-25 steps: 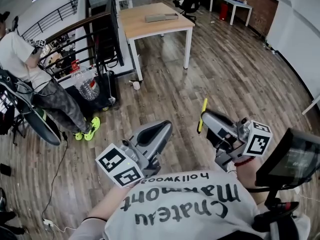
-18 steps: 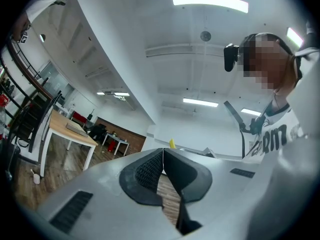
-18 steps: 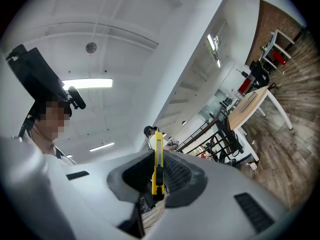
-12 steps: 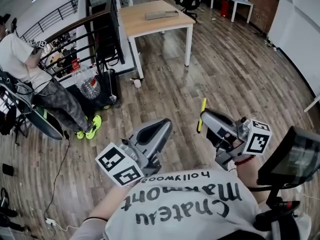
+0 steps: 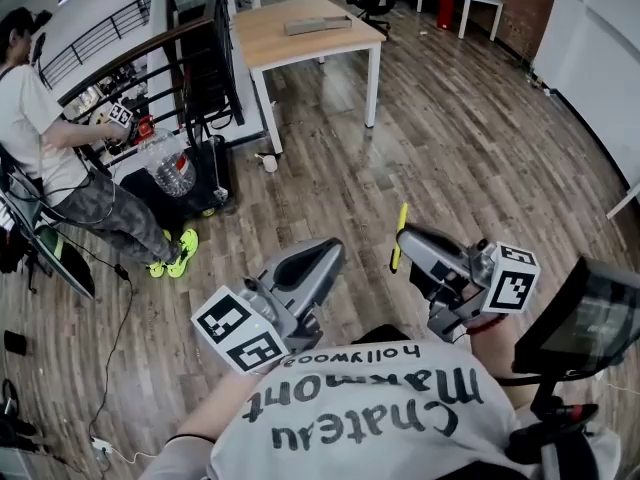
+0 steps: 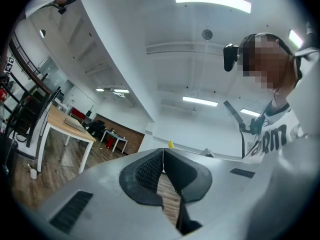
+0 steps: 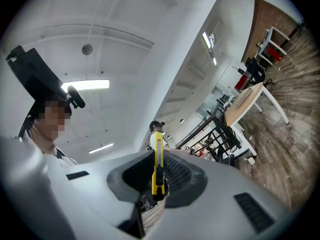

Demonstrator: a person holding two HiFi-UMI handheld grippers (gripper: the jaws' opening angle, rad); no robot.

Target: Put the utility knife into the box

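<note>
Slim yellow utility knife (image 7: 158, 164) is pinched between the two jaws of the right gripper (image 5: 408, 240), held lengthwise and near upright, its yellow body projecting past the jaw tips. A dark slider shows low on its body in the right gripper view. In the head view the knife is held in the air over the wooden plank floor (image 5: 480, 148), resting on nothing. The left gripper (image 5: 335, 251) is alongside at about the same height and apart from the right one. Its jaws are pressed together with their dark ribbed pads meeting at the tips, and nothing sits between them. Each gripper carries a white cube with black square markers at its rear, the left cube (image 5: 240, 330) and the right cube (image 5: 512, 278), just above the wearer's white printed t-shirt (image 5: 370, 413). A flat grey-brown box (image 5: 317, 25) lies on a light wooden worktop with white legs (image 5: 270, 53), far across the room and well apart from the knife and both grippers. A black metal railing (image 5: 190, 68) runs beside the worktop. Near the railing, at the frame's left, stands a second person in a white t-shirt (image 5: 35, 118) wearing neon yellow-green shoes (image 5: 175, 253). A dark tilted screen (image 5: 585, 318) sits at the right edge of the head view.
</note>
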